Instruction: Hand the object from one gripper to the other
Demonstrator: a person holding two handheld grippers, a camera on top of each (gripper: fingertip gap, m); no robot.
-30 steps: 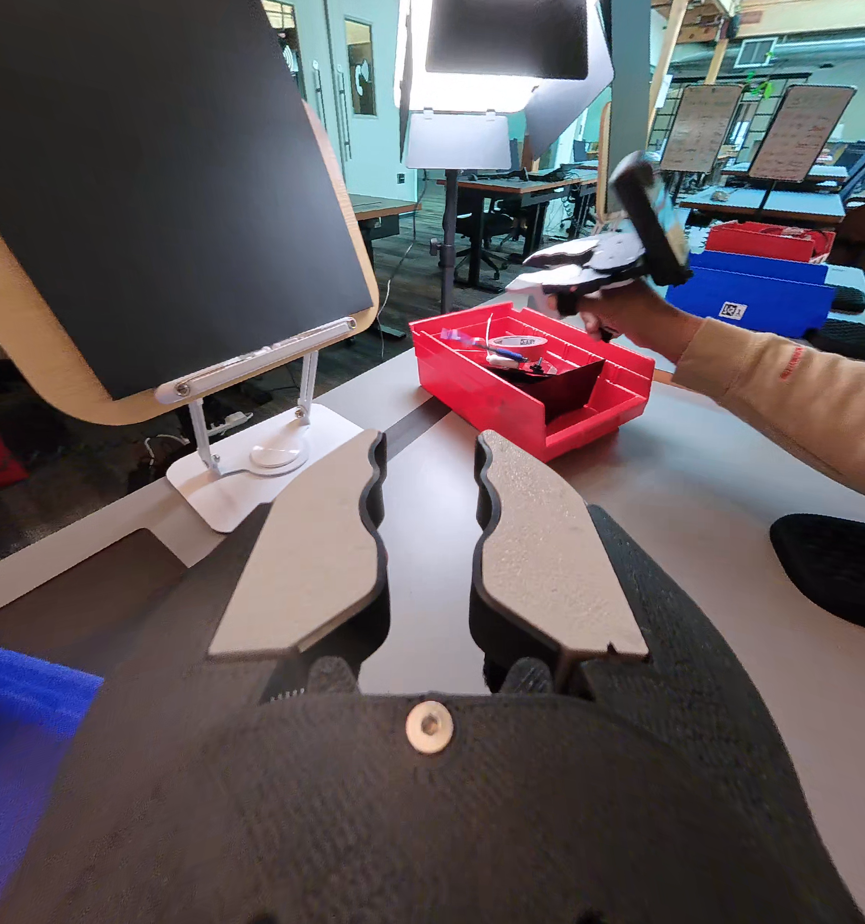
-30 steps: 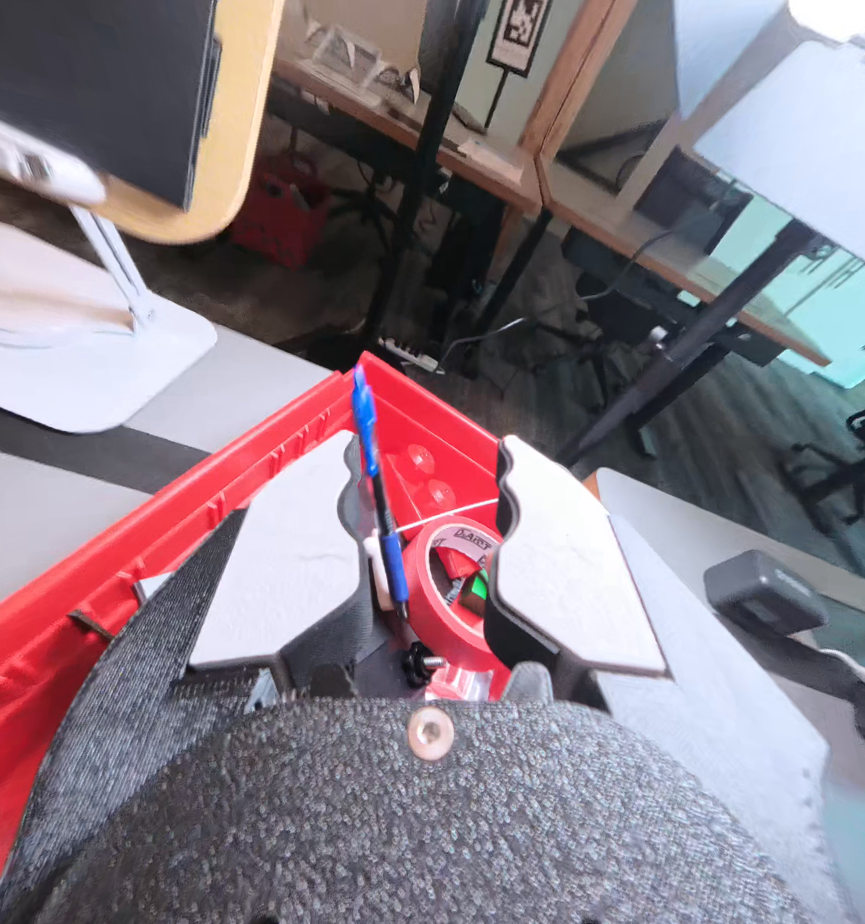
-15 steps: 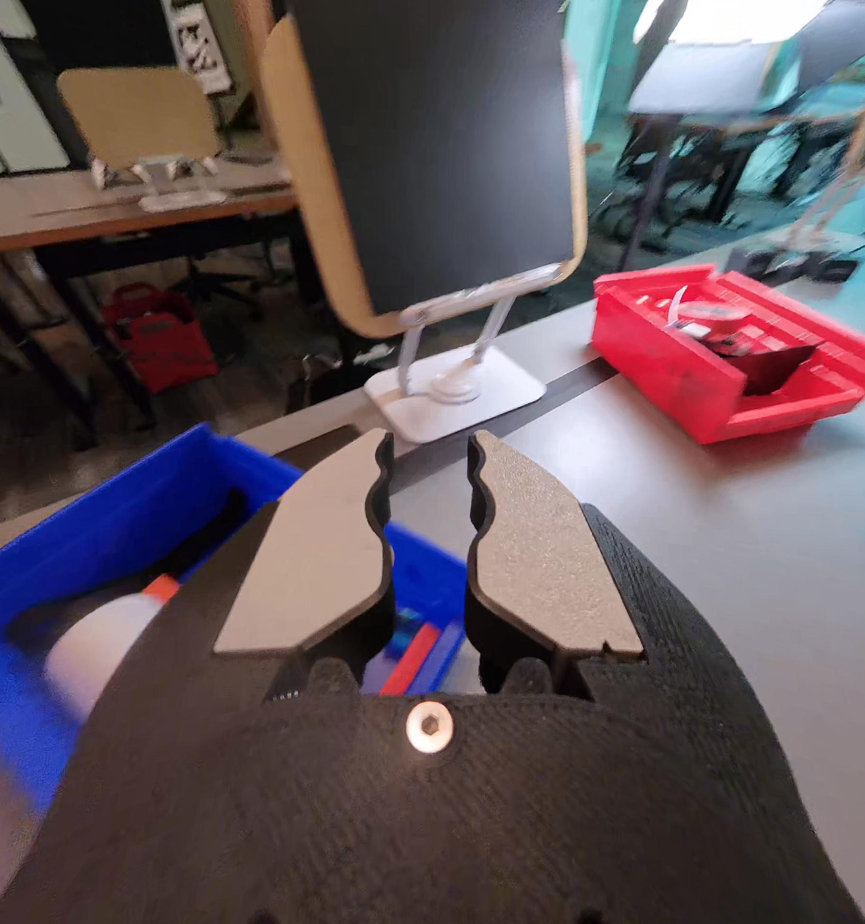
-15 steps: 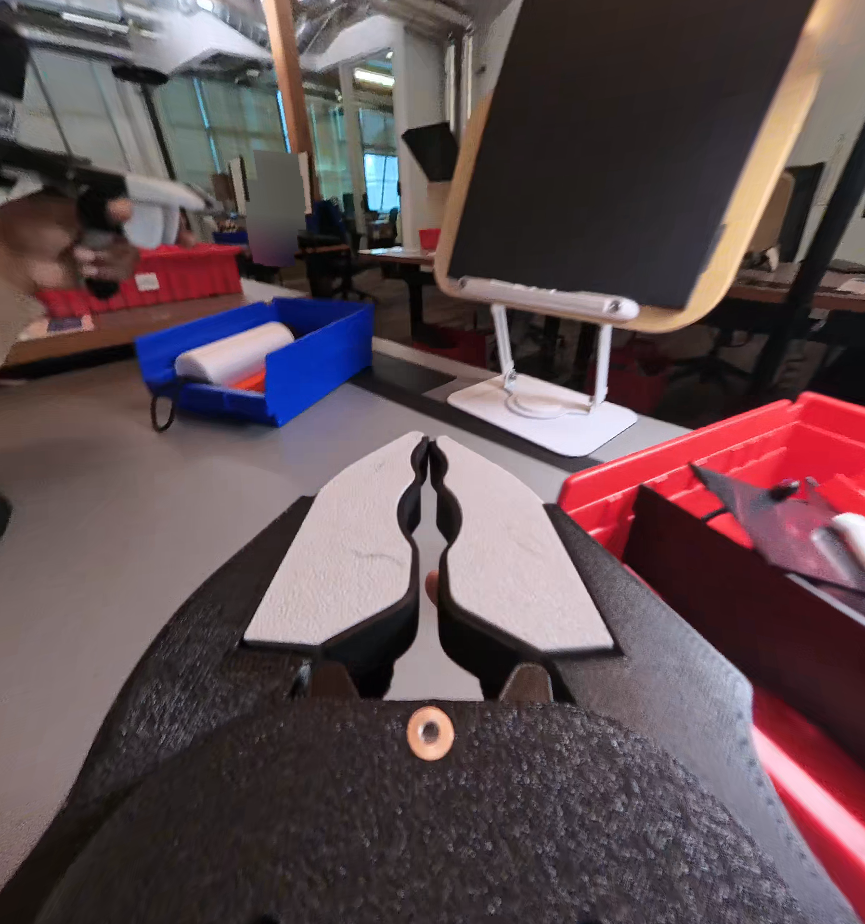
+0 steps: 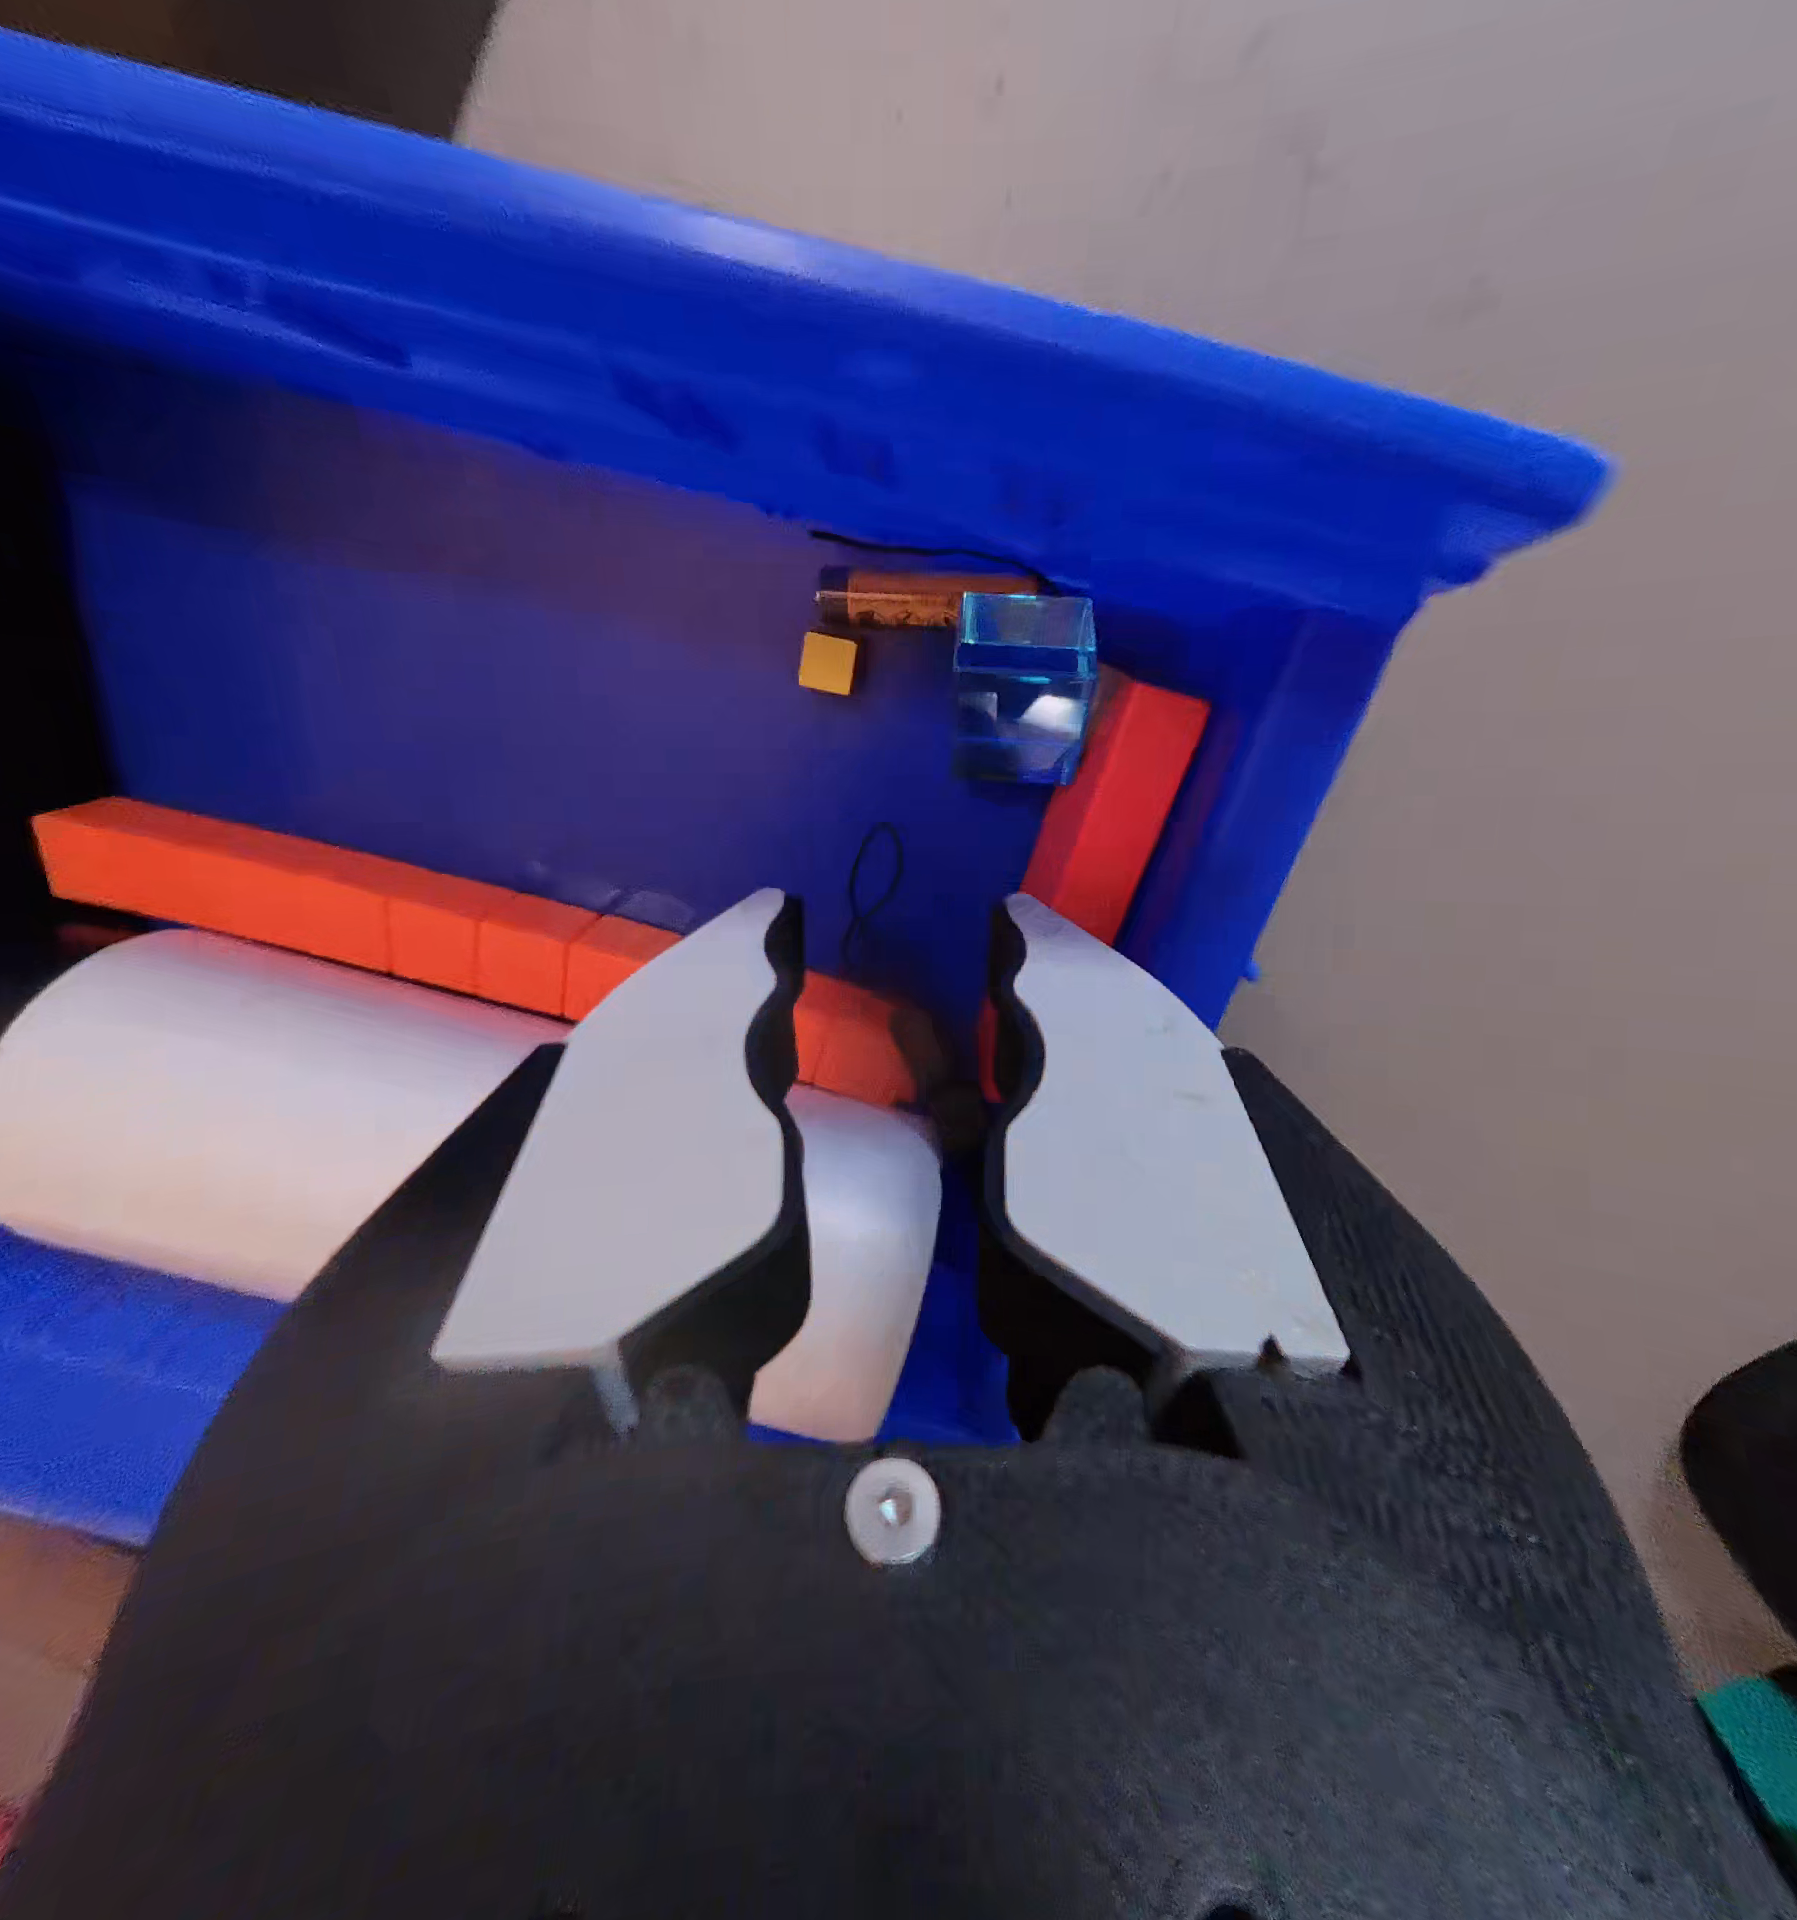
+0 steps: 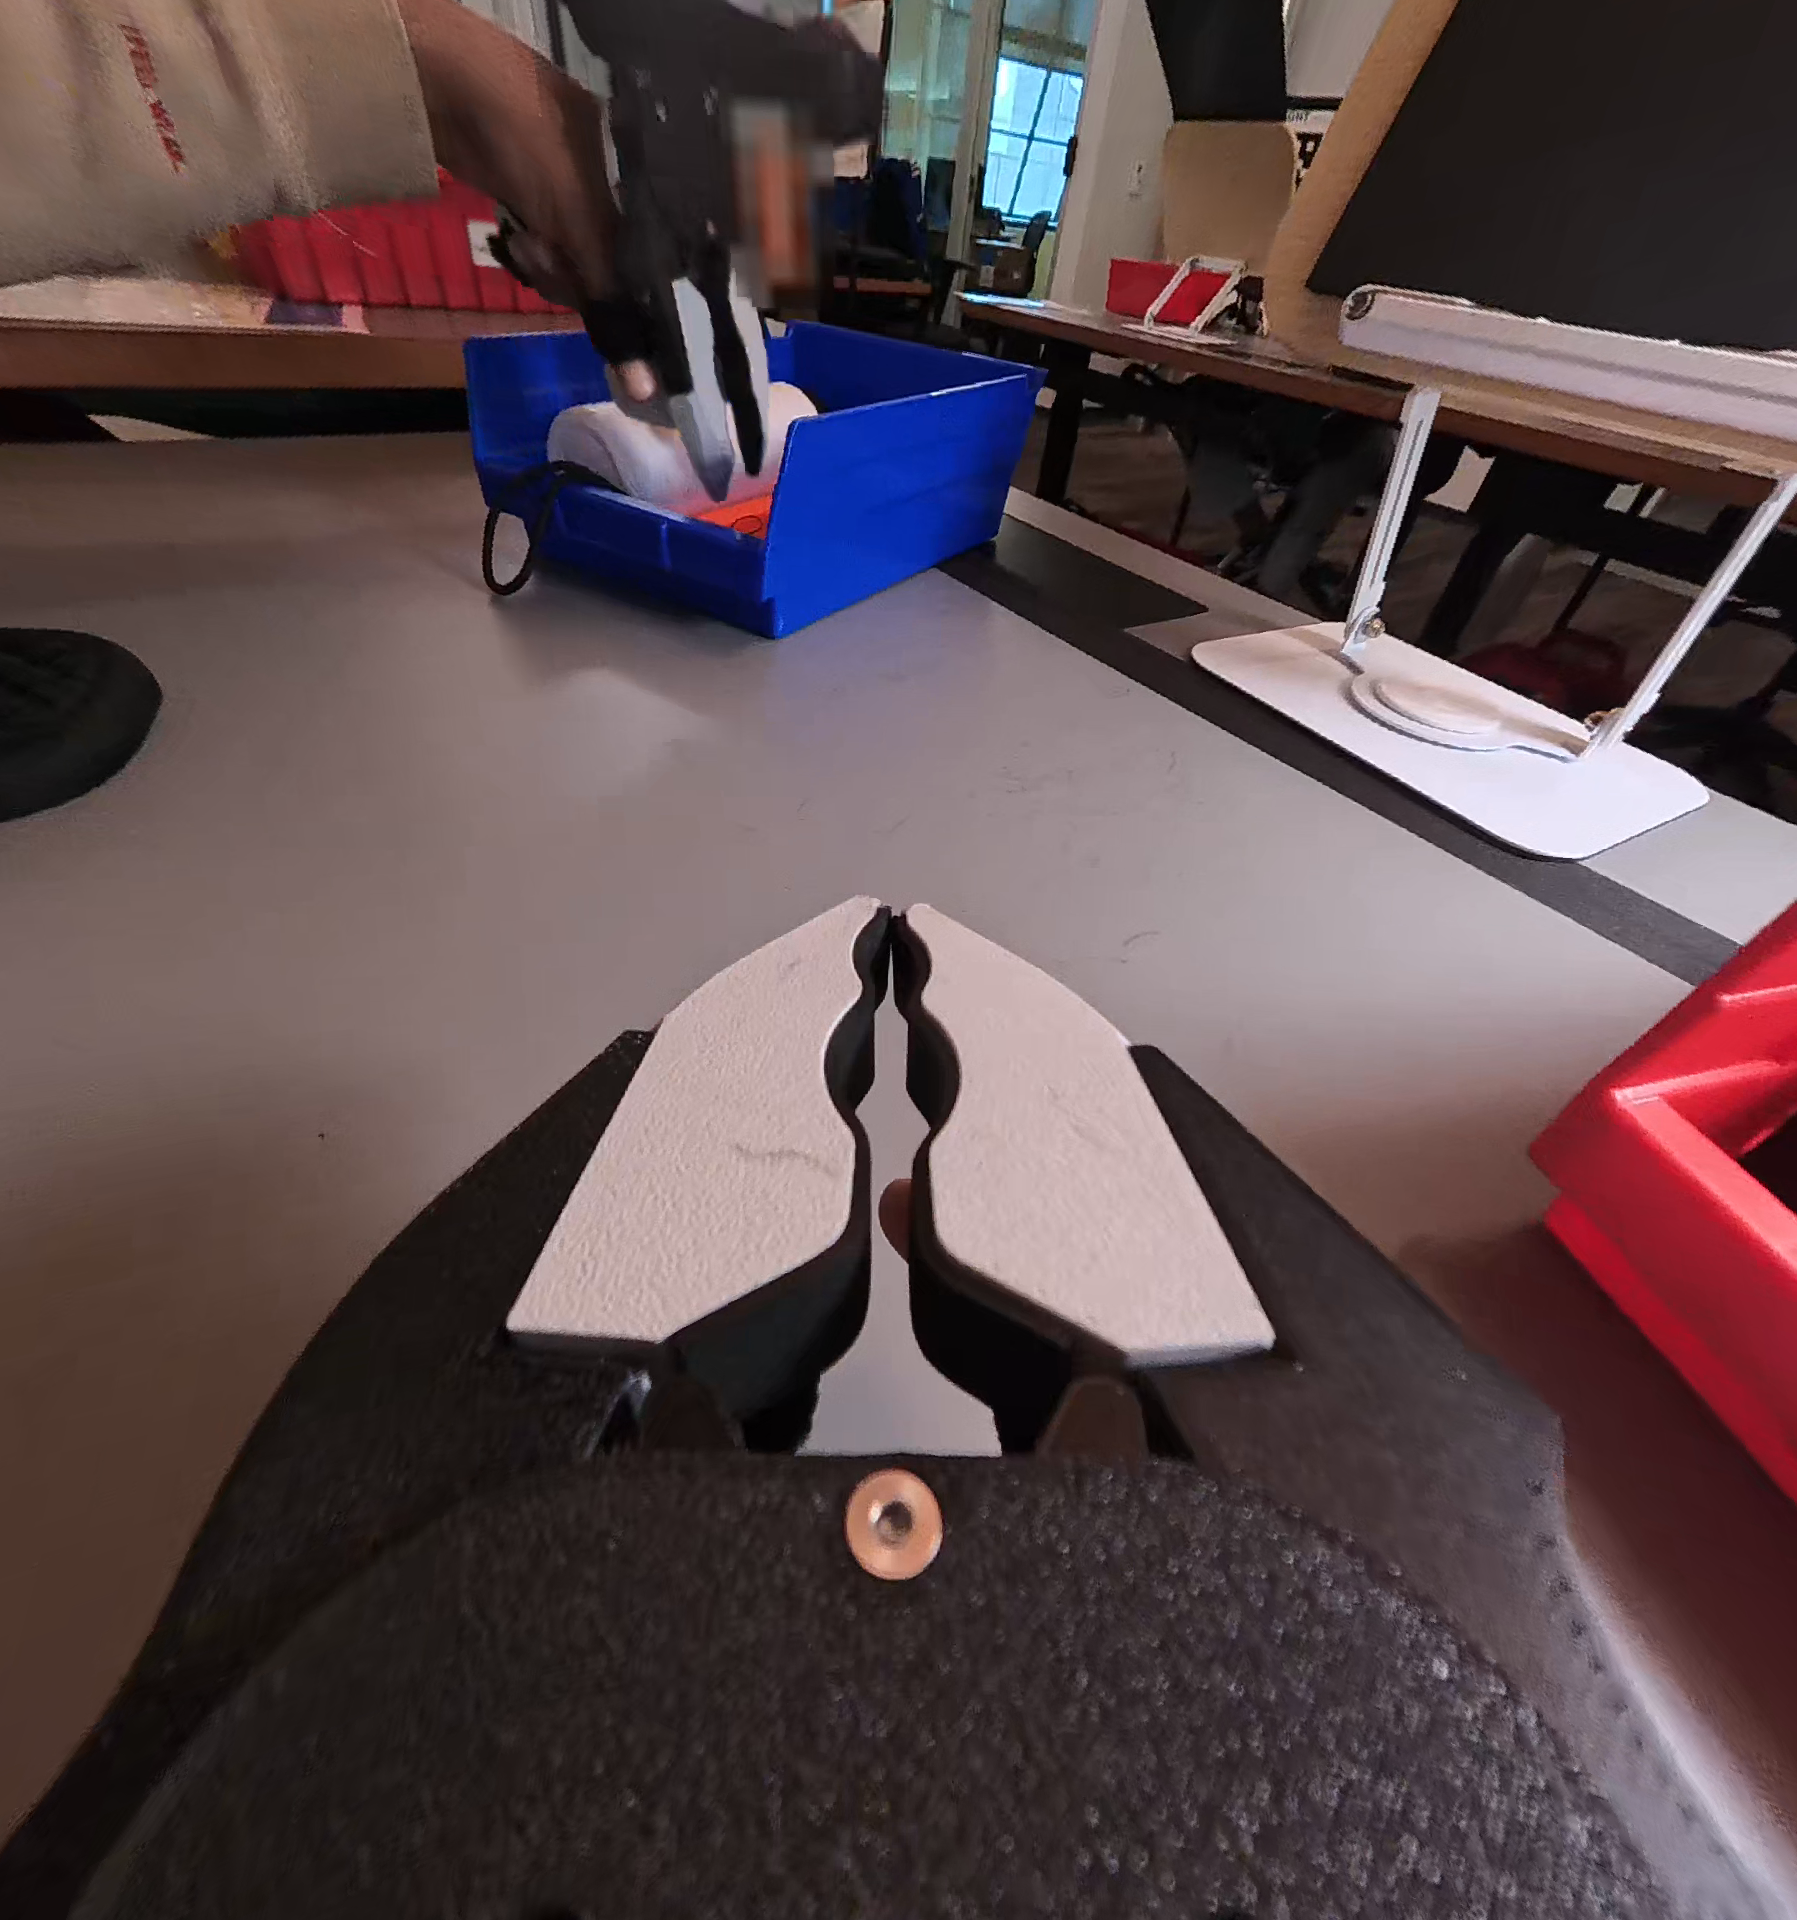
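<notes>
Since the earlier frame my left gripper (image 5: 889, 920) has swung down into the blue bin (image 5: 873, 343), jaws parted and empty above the orange block (image 5: 354, 914). My right gripper (image 6: 891, 914) waits pressed together, empty. I straddle the block squarely, clear of the white roll (image 5: 250, 1122), before closing.

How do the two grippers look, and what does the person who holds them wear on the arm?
Both are alike. The left gripper and the right gripper each have two flat, pale grey fingers with wavy black inner edges, set on a rough, textured black body with one round metal screw in the middle. No cables show on them. In the right wrist view, the person's arm wears a beige sleeve with small red markings.
</notes>
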